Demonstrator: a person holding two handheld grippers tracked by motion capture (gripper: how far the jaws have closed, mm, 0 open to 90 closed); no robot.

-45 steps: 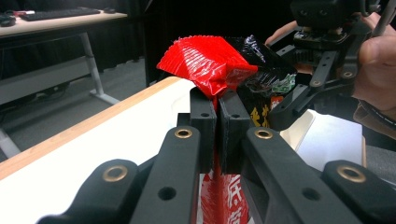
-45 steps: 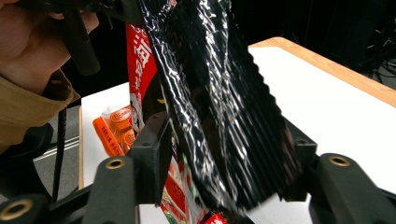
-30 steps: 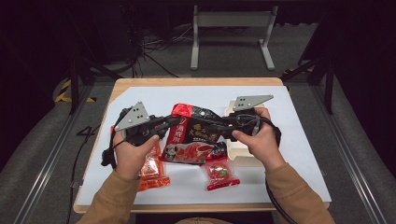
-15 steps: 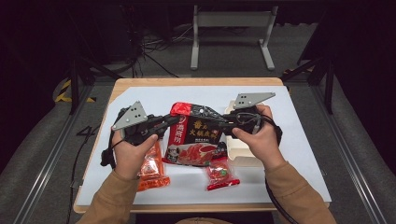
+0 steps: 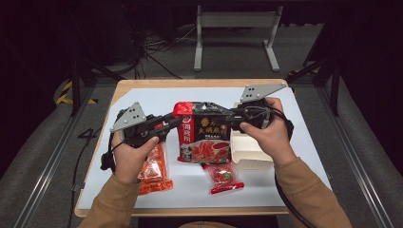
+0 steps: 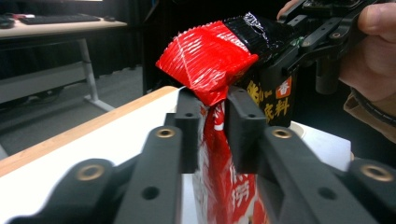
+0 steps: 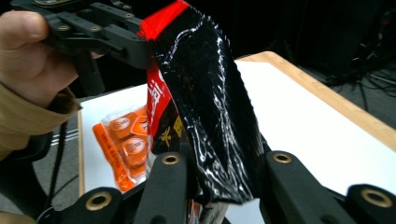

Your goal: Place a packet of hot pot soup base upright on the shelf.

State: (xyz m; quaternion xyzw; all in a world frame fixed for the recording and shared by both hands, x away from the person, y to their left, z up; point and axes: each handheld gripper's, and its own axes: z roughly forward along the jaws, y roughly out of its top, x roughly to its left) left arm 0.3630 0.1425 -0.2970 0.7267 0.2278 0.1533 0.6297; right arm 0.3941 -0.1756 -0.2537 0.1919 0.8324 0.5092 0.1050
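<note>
A black and red seasoning bag (image 5: 205, 137) hangs upright over the table between both grippers. My left gripper (image 5: 177, 119) has the bag's red top corner (image 6: 210, 60) between its jaws. Those jaws have just been opening a little, and the pads (image 6: 243, 126) still touch the film on both sides. My right gripper (image 5: 233, 115) is shut on the bag's other top corner, where black film (image 7: 205, 93) fills the space between its jaws. In the right gripper view the left gripper (image 7: 116, 42) shows at the bag's far edge. In the left gripper view the right gripper (image 6: 322, 37) shows beyond the bag.
An orange sachet pack (image 5: 154, 168) lies under my left hand. A small red packet (image 5: 223, 176) lies near the front edge. A pale open box (image 5: 252, 152) sits under my right hand. A white mat (image 5: 142, 102) covers the wooden table. A metal stand (image 5: 235, 28) is behind it.
The bag has come up off the table and now hangs upright, its printed face toward the camera. My right hand has risen with it. The left hand stayed in place.
</note>
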